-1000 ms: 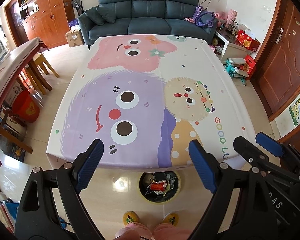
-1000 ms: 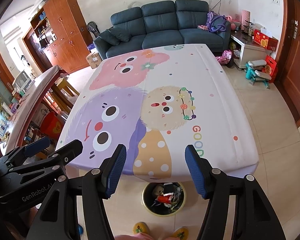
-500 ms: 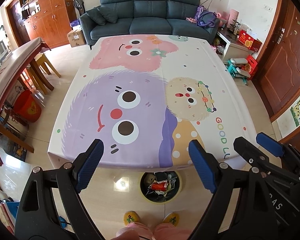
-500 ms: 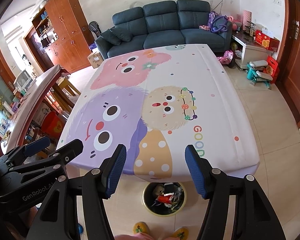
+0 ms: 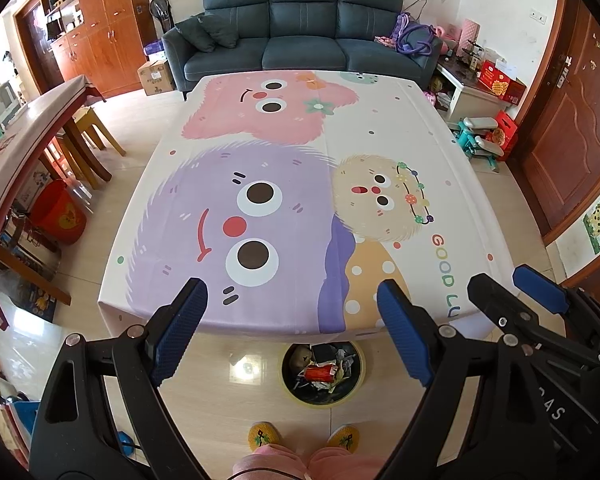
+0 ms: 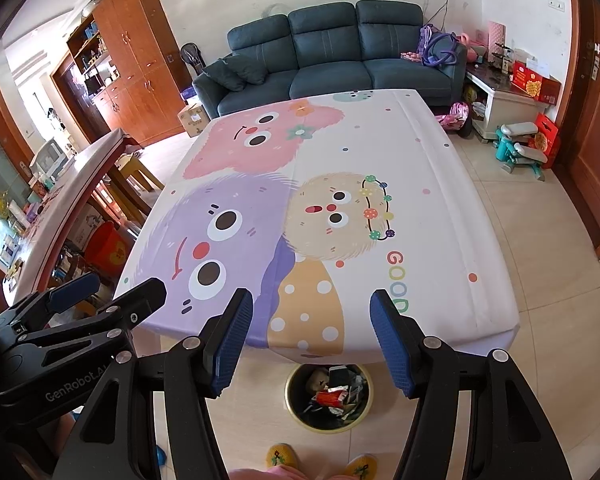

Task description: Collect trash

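Both tools, left (image 5: 290, 320) and right (image 6: 312, 334), hang spread and empty, with the full bin (image 5: 322, 372) just below them by the surface (image 5: 380, 128).

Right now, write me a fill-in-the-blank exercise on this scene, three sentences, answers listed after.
1. The trash bin stands on the floor at the near edge of the table, and it holds ____.
2. The blue-padded fingers of the left gripper are ____, with nothing between them.
3. The sofa beyond the far end of the table has ____ seats.

Missing words: trash; open; three
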Demonstrator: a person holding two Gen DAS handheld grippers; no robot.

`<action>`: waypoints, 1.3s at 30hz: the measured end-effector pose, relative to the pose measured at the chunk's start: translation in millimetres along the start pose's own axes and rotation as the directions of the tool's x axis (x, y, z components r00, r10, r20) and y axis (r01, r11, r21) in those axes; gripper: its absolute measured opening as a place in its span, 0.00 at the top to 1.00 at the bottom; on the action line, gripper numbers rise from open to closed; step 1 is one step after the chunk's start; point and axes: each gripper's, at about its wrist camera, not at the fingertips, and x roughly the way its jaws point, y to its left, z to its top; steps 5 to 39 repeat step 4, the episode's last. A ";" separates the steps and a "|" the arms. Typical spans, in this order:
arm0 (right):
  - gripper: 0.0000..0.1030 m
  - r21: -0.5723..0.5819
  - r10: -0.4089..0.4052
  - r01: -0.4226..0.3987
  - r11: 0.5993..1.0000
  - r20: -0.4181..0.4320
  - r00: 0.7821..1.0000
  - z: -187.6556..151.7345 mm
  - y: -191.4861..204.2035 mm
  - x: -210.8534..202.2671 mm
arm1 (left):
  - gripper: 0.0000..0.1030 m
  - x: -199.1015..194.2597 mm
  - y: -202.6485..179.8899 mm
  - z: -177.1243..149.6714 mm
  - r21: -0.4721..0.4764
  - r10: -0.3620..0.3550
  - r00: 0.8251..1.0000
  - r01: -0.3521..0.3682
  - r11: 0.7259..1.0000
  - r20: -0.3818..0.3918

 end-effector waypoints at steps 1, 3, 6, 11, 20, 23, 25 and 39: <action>0.40 -0.001 0.001 -0.001 1.000 0.000 1.000 -0.8 0.7 0.3 | 0.18 0.1 0.6 -0.8 -0.001 0.000 1.000 0.000 1.000 0.000; 0.40 -0.002 0.000 0.000 1.000 0.001 1.000 -1.0 1.0 0.4 | 0.18 0.1 0.4 -0.2 0.000 0.000 1.000 0.000 1.000 0.001; 0.40 -0.001 0.000 0.000 1.000 0.000 1.000 -0.8 1.1 0.3 | 0.18 0.2 0.8 -0.6 0.000 0.000 1.000 0.000 1.000 0.001; 0.40 -0.001 0.000 0.000 1.000 0.000 1.000 -0.8 1.1 0.3 | 0.18 0.2 0.8 -0.6 0.000 0.000 1.000 0.000 1.000 0.001; 0.40 -0.001 0.000 0.000 1.000 0.000 1.000 -0.8 1.1 0.3 | 0.18 0.2 0.8 -0.6 0.000 0.000 1.000 0.000 1.000 0.001; 0.40 -0.001 0.000 0.000 1.000 0.000 1.000 -0.8 1.1 0.3 | 0.18 0.2 0.8 -0.6 0.000 0.000 1.000 0.000 1.000 0.001; 0.40 -0.001 0.000 0.000 1.000 0.000 1.000 -0.8 1.1 0.3 | 0.18 0.2 0.8 -0.6 0.000 0.000 1.000 0.000 1.000 0.001; 0.40 -0.001 0.000 0.000 1.000 0.000 1.000 -0.8 1.1 0.3 | 0.18 0.2 0.8 -0.6 0.000 0.000 1.000 0.000 1.000 0.001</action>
